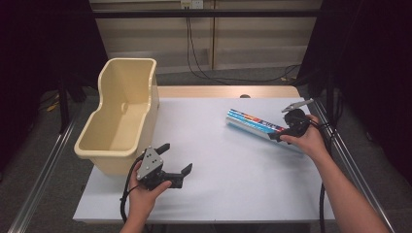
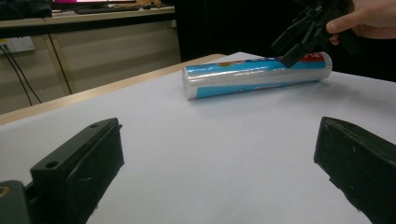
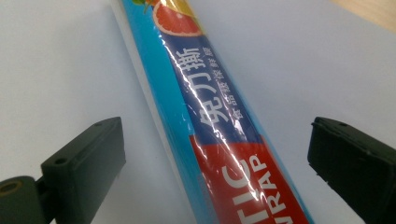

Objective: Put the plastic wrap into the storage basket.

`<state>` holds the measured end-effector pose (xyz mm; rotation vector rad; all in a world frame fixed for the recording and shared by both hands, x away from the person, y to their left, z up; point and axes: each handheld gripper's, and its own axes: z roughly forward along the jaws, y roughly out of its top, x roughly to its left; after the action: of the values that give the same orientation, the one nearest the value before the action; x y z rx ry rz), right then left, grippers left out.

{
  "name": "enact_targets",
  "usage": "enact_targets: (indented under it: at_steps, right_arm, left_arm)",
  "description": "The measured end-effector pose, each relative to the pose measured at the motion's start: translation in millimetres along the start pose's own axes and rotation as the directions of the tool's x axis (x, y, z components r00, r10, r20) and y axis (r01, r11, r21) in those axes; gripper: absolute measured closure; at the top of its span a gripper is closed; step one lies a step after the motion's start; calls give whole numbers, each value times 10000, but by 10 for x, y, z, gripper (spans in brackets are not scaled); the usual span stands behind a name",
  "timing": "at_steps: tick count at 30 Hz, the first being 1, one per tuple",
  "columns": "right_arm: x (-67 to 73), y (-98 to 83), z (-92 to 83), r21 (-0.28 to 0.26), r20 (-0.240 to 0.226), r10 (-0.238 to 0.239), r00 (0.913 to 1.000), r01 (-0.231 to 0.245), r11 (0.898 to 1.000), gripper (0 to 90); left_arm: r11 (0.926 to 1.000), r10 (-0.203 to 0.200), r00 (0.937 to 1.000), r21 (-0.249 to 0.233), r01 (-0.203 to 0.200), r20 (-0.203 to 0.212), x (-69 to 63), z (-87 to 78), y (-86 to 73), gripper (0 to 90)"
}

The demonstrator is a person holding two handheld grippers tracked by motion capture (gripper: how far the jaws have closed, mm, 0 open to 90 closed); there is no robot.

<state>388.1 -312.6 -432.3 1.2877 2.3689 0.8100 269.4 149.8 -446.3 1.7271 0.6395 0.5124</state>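
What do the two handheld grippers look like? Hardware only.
Both grippers are black with two blocky jaws. The left gripper carries a grey three-cornered plate with small holes, and a black cable loops beneath it. The right gripper trails a black cable along the bare, sleeveless forearm.

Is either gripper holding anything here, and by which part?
Nothing is held. The right gripper straddles the blue plastic-wrap roll near one end, jaws open and apart from it. The left gripper is open over bare table.

Blue wrap roll (image 1: pixel 255 126) lying flat, table's right.
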Motion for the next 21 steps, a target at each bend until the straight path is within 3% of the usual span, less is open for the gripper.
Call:
enact_targets:
  at_steps: [9, 15, 18, 19, 21]
  right_arm:
    - [-98, 19, 183, 1127, -105, -86, 9999, 97, 9936, 75]
    - [-114, 10, 263, 1422, -321, -184, 9993, 228, 9896, 104]
    - [-91, 1, 332, 1683, -496, -511, 9975, 587, 9840, 117]
    - [-63, 8, 365, 1860, -248, -816, 9964, 847, 9789, 137]
    - [-56, 17, 369, 1912, -289, -989, 9947, 1026, 9762, 167]
  left_arm:
    - [10000, -6, 10000, 49, 5, 55, 4, 4, -7, 12]
    - [10000, -16, 10000, 72, 16, 47, 17, 4, -10, 11]
    - [10000, -3, 10000, 73, 3, 45, 21, 2, -10, 11]
    - [10000, -11, 10000, 64, 11, 39, 25, -1, -9, 11]
    - [10000, -8, 10000, 62, 8, 23, 27, -3, -9, 12]
